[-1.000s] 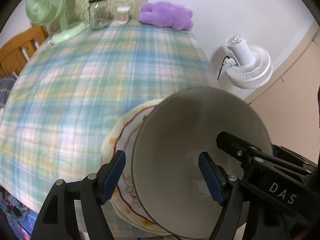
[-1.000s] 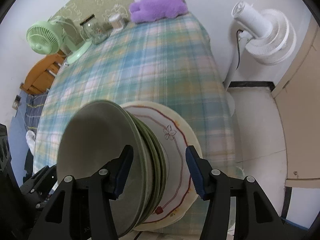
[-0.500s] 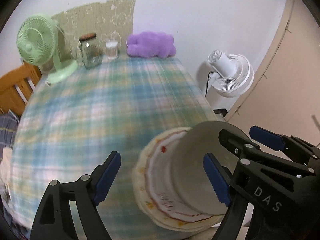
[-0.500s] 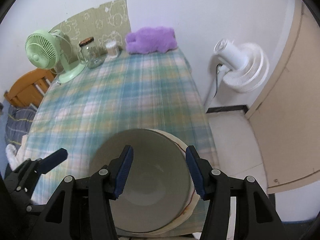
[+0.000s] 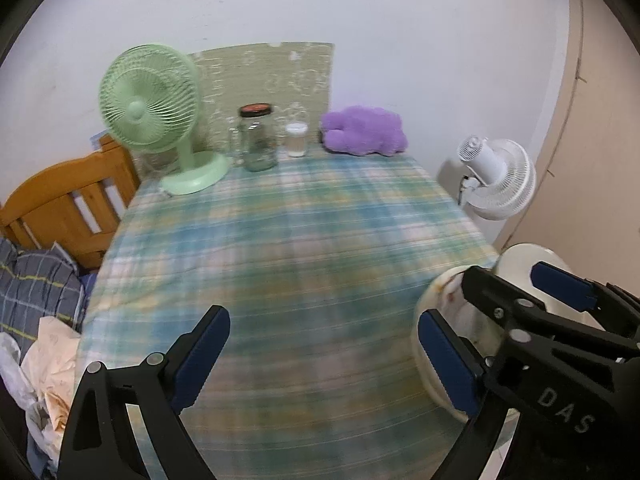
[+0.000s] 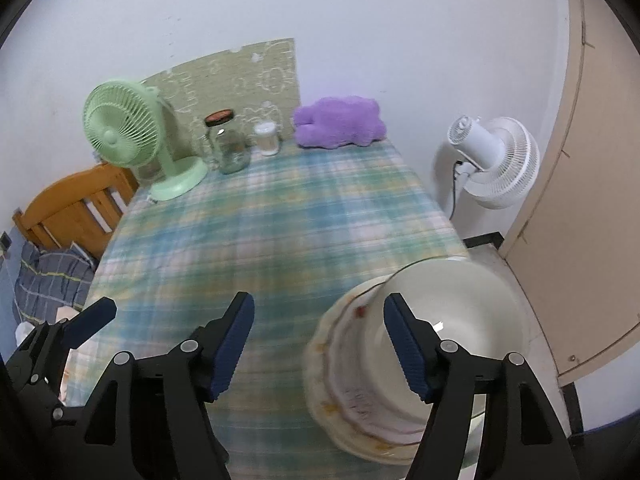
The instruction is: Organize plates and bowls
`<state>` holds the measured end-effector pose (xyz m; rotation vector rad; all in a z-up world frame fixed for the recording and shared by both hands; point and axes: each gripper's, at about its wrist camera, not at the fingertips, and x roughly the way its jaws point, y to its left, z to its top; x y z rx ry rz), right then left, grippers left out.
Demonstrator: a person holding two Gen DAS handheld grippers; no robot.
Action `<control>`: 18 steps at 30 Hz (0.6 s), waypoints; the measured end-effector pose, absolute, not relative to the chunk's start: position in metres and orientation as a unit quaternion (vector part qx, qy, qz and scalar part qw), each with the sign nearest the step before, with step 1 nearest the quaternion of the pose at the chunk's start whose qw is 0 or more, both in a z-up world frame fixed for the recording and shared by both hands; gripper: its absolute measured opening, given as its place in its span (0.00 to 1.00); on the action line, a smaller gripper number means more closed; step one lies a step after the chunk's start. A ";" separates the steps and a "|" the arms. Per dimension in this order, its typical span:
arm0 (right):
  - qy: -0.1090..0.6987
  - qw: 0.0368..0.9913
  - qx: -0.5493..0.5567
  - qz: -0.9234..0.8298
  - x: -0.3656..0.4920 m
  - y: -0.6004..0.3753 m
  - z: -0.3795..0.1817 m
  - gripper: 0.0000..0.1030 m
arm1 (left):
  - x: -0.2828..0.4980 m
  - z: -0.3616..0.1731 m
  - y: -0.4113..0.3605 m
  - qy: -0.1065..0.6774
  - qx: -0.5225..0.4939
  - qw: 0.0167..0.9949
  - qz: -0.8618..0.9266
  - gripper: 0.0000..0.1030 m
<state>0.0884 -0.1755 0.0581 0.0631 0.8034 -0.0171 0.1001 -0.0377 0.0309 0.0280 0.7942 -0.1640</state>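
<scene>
**Bowls and plates now sit in one pile at the table corner**

The bowls (image 6: pixel 472 320) are nested inside each other, and they rest on the plates (image 6: pixel 340 380) with the red line and little flowers. The whole pile sits on the near right corner of the table (image 6: pixel 280 240), very close to the edge. The checked cloth covers the table under it.

A second ago my two grippers were around this pile. Now both have pulled back and up, and the pile stands alone. The left gripper (image 5: pixel 320 360) has just been opening its jaws, and they are spread wide with only bare cloth between them. The right gripper (image 6: pixel 318 346) has also just been opening. Its jaws are spread too, and nothing is between them. Its right finger (image 6: pixel 404 344) shows in front of the bowls, but I cannot tell if it touches them.

I think this means the stacking is done, or nearly done. I see no other plates or bowls left on the table. Far back stand a green fan (image 5: pixel 152 112), a glass jar (image 5: pixel 258 136), a small white cup (image 5: pixel 296 140) and a purple soft toy (image 5: pixel 364 130). A white fan (image 6: pixel 492 160) stands beside the table.

One worry: the pile is so near the edge that a bump could knock it off.
</scene>
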 end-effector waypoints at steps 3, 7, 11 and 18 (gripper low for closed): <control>0.381 0.924 0.025 0.001 0.081 -0.158 0.051 0.72 | 0.088 0.025 -0.014 0.368 0.006 0.928 -0.060 0.94; 0.368 0.929 0.028 0.012 0.070 -0.144 0.042 0.74 | 0.070 0.016 0.008 0.344 -0.010 0.938 -0.042 0.97; 0.340 0.940 0.006 0.013 0.055 -0.136 0.034 0.77 | 0.052 0.009 0.020 0.339 -0.010 0.941 -0.019 1.00; 0.323 0.946 0.006 0.023 0.024 -0.131 0.023 0.81 | 0.016 0.002 0.028 0.323 -0.008 0.946 -0.005 1.00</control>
